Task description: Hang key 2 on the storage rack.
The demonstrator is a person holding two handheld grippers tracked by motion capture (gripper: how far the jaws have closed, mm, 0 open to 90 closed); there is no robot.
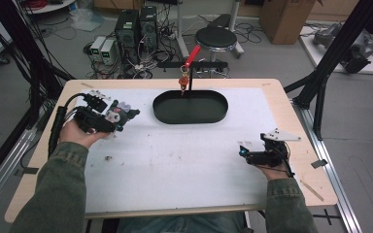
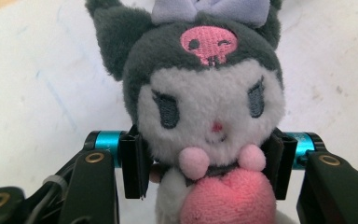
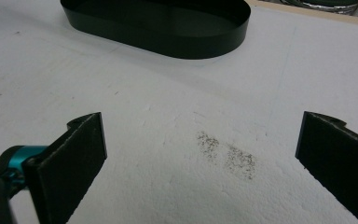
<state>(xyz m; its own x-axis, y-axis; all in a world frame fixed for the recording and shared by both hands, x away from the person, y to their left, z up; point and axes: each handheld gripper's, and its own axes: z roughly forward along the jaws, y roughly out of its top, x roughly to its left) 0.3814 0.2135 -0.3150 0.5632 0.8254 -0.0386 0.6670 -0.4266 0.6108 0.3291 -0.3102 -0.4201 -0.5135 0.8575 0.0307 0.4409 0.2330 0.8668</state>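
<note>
Clamping a small plush doll (image 2: 209, 116) at the neck and shoulders, the left gripper (image 2: 207, 163) has one black pad pressed into each side of the toy's body. The doll is dark grey with a white face, a pink skull patch on the forehead, a lavender bow between its ears and a pink heart held at its chest. In the left gripper view it faces the camera, head up and away from the jaws, so its long axis runs along the gripper's own line. From the high view the left gripper (image 1: 119, 119) sits at the left side of the table (image 1: 291, 104), held in the person's left hand (image 1: 75, 133), and the plush doll (image 1: 121, 112) points toward the table's middle, head end nearest the tray; whether it rests on the white mat (image 1: 184, 160) or hangs just above it I cannot tell.

A black oval tray (image 1: 190, 107) lies at the far middle of the mat, its long axis across the table. Nothing lies inside it. Behind its far rim stands a thin post with a red handle (image 1: 192, 56).

The right gripper (image 1: 245, 154) is near the right edge, well apart from the tray. In its own view the right gripper (image 3: 200, 149) has jaws spread wide over bare mat with a grey smudge (image 3: 226, 154), the oval tray (image 3: 168, 28) ahead.
</note>
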